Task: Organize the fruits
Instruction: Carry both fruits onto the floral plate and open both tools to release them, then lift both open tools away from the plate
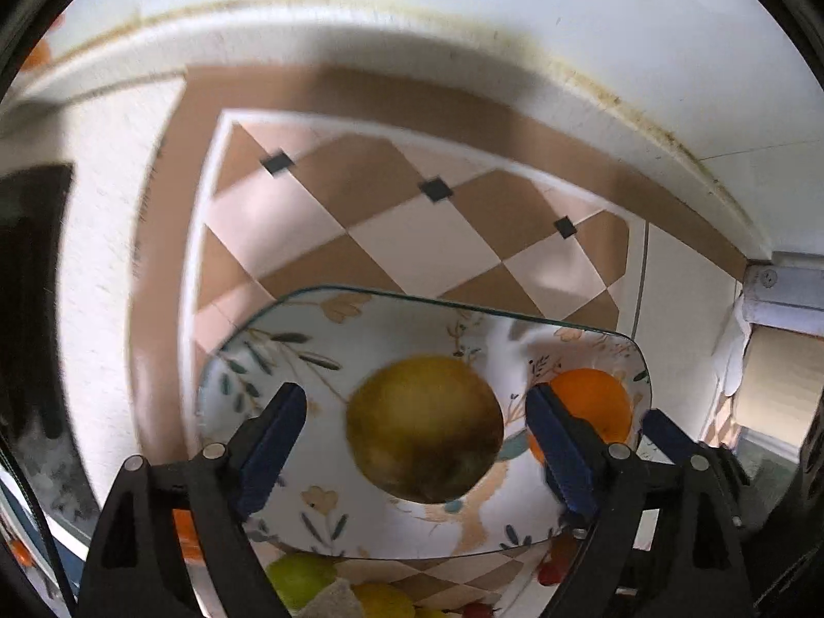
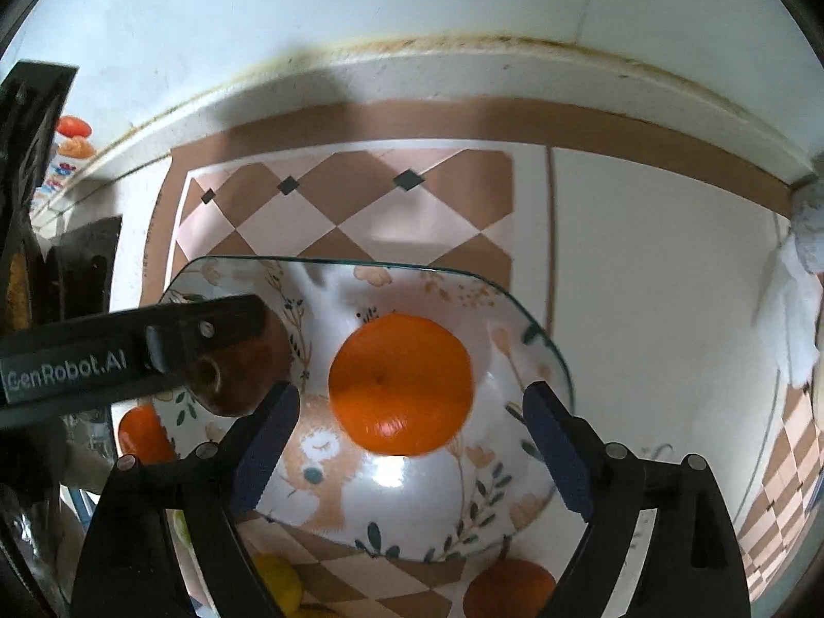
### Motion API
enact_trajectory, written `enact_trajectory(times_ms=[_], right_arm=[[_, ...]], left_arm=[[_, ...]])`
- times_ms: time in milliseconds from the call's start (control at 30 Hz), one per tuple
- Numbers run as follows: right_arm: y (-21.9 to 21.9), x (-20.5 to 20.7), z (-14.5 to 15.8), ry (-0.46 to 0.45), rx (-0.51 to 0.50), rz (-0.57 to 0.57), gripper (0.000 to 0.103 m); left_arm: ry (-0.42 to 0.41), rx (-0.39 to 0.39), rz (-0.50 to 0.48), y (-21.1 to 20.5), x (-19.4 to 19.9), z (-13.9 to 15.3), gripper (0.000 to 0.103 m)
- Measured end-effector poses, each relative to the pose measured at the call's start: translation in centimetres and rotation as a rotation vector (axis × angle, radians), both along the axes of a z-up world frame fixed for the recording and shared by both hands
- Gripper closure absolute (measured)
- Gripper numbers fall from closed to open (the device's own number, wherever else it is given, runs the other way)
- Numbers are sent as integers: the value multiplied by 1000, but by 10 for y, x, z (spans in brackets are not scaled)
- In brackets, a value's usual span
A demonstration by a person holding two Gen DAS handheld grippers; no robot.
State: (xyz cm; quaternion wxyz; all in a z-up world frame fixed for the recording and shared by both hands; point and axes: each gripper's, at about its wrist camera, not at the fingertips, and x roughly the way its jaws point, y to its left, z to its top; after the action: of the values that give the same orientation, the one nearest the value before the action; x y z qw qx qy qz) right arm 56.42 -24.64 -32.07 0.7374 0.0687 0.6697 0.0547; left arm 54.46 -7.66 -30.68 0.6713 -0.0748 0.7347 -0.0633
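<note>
— Over the glass plate (image 1: pixel 319 319), what does the left hand-held gripper (image 1: pixel 416 414) have?

— Nothing; its jaws stand wide, one blue pad on each side of the yellow-brown fruit (image 1: pixel 425 427), neither pad touching it; the fruit lies on the plate, which has a floral pattern and sits on a checkered mat (image 1: pixel 427 221) on the desk (image 1: pixel 685 309).

— And the other one?

— Seen from the right wrist, the right hand-held gripper (image 2: pixel 412 414) is likewise spread wide and holds nothing; the orange (image 2: pixel 400 383) rests on the plate between its pads with a gap on both sides.

— How do the two fruits lie to each other?

— Both on the same plate, the orange just beside the yellow-brown fruit, to its right in the left wrist view; whether they touch I cannot tell, as a finger covers the gap.

— Anything off the plate?

— Yes; a green fruit (image 1: pixel 298 579) and a yellow one (image 1: pixel 383 600) lie on the mat below the plate's near edge; the right wrist view shows another orange (image 2: pixel 510 589) at the near edge and one more (image 2: pixel 141 435) by the plate's left side.
</note>
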Motion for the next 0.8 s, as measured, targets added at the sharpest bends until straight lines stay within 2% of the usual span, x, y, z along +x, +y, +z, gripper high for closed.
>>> enact_trajectory(times_ms=[167, 200, 400, 433, 567, 800], right_arm=[[-5, -24, 19, -18, -65, -27, 12], [-6, -28, 22, 21, -68, -13, 12], [-13, -68, 46, -12, -82, -45, 12], [-13, -75, 51, -71, -83, -72, 12], [-8, -101, 69, -119, -96, -87, 12], [2, -149, 111, -214, -121, -88, 12]], left_arm=[[-94, 68, -18, 13, -19, 30, 16], [-119, 91, -25, 17, -26, 37, 16], [-249, 185, -37, 30, -67, 69, 16], [-271, 195, -42, 30, -75, 75, 16], [-333, 226, -48, 21, -94, 92, 16], [-452, 234, -47, 34, -147, 131, 16]])
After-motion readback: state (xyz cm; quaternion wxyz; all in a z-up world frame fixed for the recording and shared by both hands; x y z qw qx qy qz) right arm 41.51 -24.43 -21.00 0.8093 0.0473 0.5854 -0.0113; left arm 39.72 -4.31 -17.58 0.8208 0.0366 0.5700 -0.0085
